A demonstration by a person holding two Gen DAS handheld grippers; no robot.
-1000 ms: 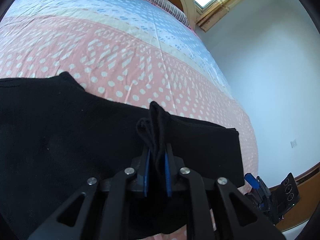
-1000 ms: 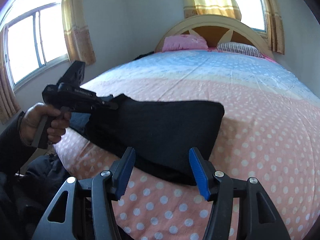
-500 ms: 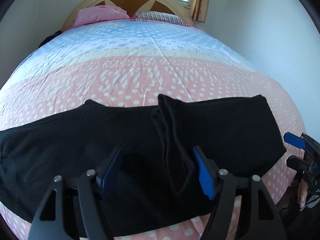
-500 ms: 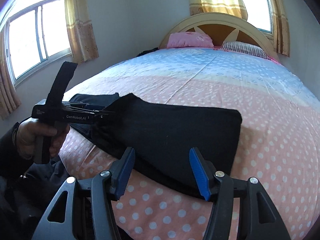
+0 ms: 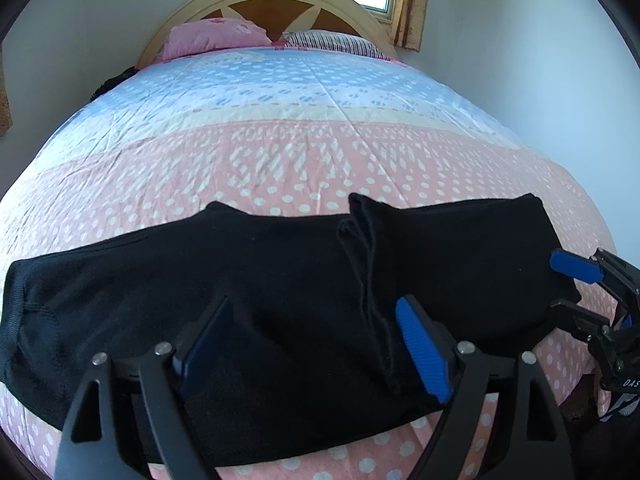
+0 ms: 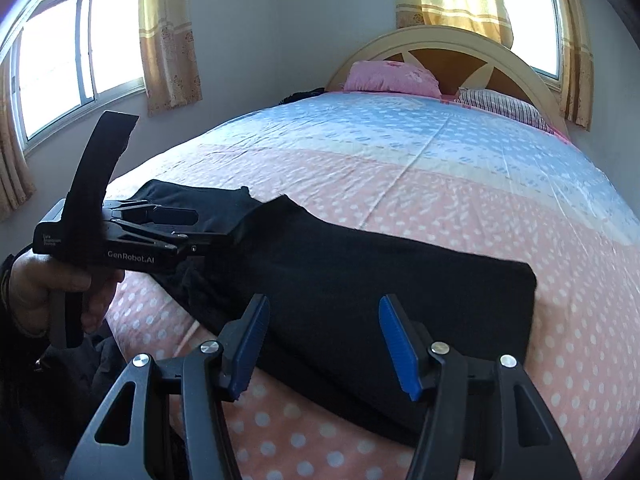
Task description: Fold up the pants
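Observation:
The black pants (image 5: 256,280) lie across the near end of the bed, with the right part folded over so its hem edge (image 5: 368,248) runs down the middle. In the right wrist view the pants (image 6: 380,276) show as a flat folded band. My left gripper (image 5: 316,344) is open and empty, just above the pants near the fold edge; it also shows from the side in the right wrist view (image 6: 216,236). My right gripper (image 6: 320,340) is open and empty over the pants' near edge; it shows at the right in the left wrist view (image 5: 576,280).
The bed (image 5: 320,152) has a pink and blue dotted sheet. A pink pillow (image 5: 216,36) and a striped pillow (image 5: 332,42) lie by the headboard (image 6: 460,44). Walls stand close on the right, windows with curtains (image 6: 168,40) on the left.
My left gripper has let go of the pants' hem edge, opened wide and drawn back. The folded part now lies flat. My right gripper stayed open and shifted slightly.

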